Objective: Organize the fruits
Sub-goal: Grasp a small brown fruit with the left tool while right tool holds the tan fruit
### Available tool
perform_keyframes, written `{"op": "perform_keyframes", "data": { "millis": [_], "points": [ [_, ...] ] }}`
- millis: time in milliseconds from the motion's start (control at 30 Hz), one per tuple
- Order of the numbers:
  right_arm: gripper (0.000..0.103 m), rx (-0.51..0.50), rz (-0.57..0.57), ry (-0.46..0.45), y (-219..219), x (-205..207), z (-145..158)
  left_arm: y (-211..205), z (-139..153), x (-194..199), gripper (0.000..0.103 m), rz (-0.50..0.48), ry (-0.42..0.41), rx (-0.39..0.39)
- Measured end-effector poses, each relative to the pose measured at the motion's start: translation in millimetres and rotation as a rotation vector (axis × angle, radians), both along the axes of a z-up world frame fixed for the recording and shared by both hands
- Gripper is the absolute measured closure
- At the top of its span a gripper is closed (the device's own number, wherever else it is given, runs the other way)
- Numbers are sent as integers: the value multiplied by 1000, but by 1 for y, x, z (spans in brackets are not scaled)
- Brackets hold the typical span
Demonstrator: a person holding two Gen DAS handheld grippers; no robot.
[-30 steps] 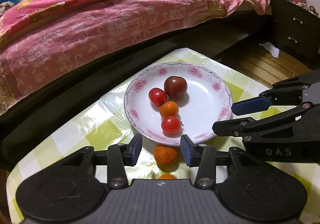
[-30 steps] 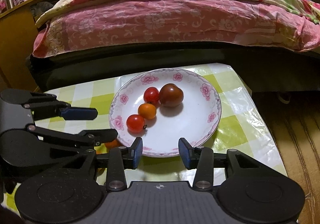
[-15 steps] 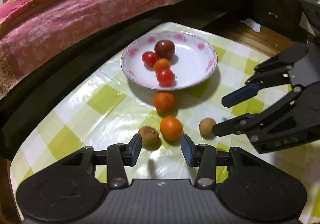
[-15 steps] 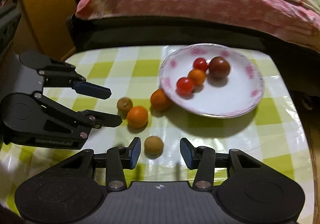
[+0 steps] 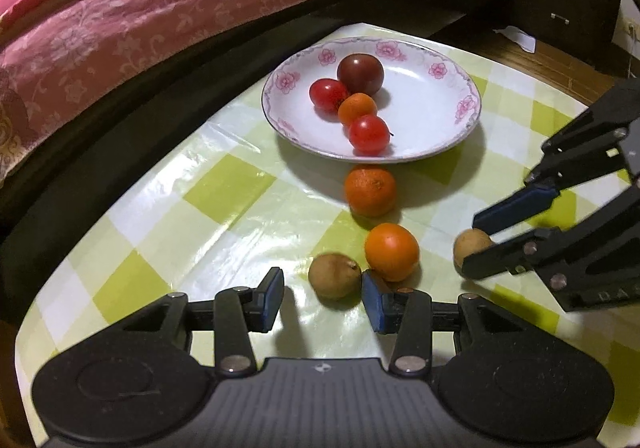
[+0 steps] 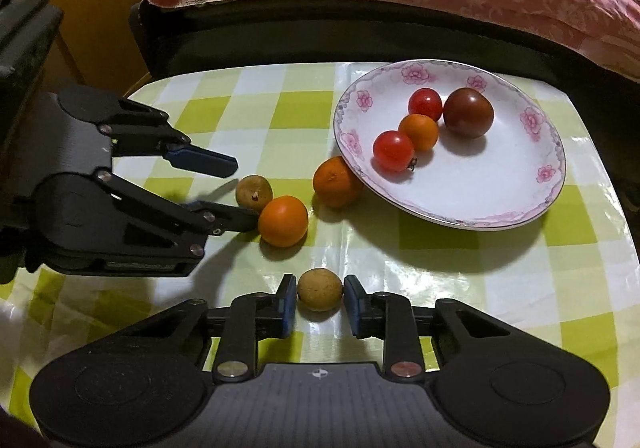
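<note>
A white flowered plate point(image 5: 432, 120) point(image 6: 516, 184) holds two red tomatoes, a small orange one and a dark tomato point(image 5: 360, 73). On the cloth lie a mandarin point(image 5: 370, 190) point(image 6: 335, 182), an orange point(image 5: 391, 251) point(image 6: 283, 221) and two brown fruits. My left gripper point(image 5: 323, 299) is open, with one brown fruit point(image 5: 334, 275) point(image 6: 253, 192) just ahead between its fingertips. My right gripper point(image 6: 319, 302) has its pads against both sides of the other brown fruit point(image 6: 319, 289) point(image 5: 470, 246), which rests on the table.
The table has a green and white checked plastic cloth point(image 5: 224, 192). A bed with a pink floral cover point(image 5: 160, 4) runs along the far side. A dark drawer cabinet point(image 5: 568, 0) stands at the right, a wooden cupboard point(image 6: 96, 8) at the left.
Both grippers pulled back from the plate and dropped toward the loose fruits. My right gripper narrowed onto a brown fruit. My left gripper came up to the other brown fruit.
</note>
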State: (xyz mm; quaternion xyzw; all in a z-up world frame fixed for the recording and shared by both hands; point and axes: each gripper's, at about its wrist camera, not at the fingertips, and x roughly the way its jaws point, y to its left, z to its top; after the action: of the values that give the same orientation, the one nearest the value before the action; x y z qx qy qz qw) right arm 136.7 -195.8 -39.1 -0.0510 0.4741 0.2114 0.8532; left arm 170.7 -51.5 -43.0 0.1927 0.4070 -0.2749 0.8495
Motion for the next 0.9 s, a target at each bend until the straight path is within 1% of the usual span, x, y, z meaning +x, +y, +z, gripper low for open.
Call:
{"op": "perform_keyframes", "data": {
  "millis": [33,67,100,167,367,567,700,900],
  "points": [
    [81,3,-2,3,0,0,0,-1,-1,1,55,1,-2,-1],
    [81,4,-1,3,0,0,0,-2,-1,2,58,4,4,-8],
    [81,3,-1,3,0,0,0,-3,0,3,63,7,11,-13],
    [81,6,-1,6,-1,-1,0,-7,0,1,67,3,20,-13],
    [82,-9,-24,0,-3,-2,1,-8,3,-7,68,3,32,-4],
    [82,-35,-26,-4,-1,0,1,-7,10,-18,68,-19,49,-17],
    [81,-56,-16,-16,2,0,1,-6,4,-21,67,-28,70,-4],
    [81,-81,-4,-6,4,-1,-4,-8,3,-27,67,-26,46,4]
  ]
}}
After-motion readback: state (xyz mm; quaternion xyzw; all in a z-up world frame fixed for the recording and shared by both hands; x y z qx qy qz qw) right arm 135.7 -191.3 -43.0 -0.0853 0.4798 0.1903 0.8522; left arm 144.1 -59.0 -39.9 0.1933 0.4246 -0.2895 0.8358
